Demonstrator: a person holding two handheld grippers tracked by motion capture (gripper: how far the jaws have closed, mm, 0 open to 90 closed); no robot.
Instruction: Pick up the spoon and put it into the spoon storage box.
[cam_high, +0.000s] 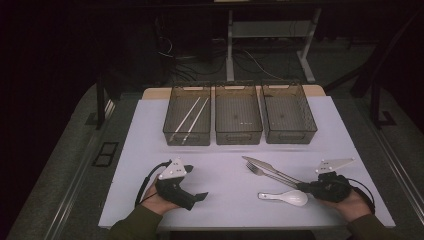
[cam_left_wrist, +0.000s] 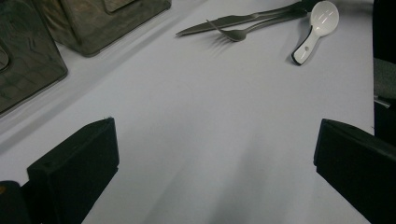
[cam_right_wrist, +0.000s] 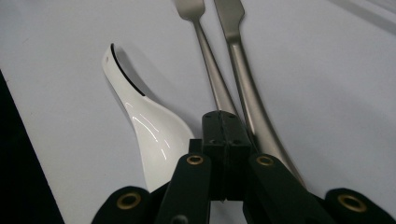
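White sheeting covers the table (cam_high: 225, 170), and three smoky see-through bins stand in a row at its far side. The left bin (cam_high: 188, 116) holds a pair of pale chopsticks (cam_high: 191, 118) lying lengthwise; the middle bin (cam_high: 238, 115) and right bin (cam_high: 289, 114) look empty.

On the near right lie a knife (cam_high: 267, 167) and a fork (cam_high: 270, 175) side by side, handles toward the right gripper (cam_high: 306, 186). A white ceramic spoon (cam_high: 286, 197) rests just in front of them, apart from both.

In the right gripper view the jaws are pressed flat together — nothing sits between them. Their tips rest over the fork's handle (cam_right_wrist: 212, 77), with the knife (cam_right_wrist: 247, 88) just beside and the spoon (cam_right_wrist: 149, 126) on the other side.

The left gripper (cam_high: 197, 196) lies at the near left in the person's left hand (cam_high: 157, 200), jaws spread wide over bare sheet — gripping nothing.
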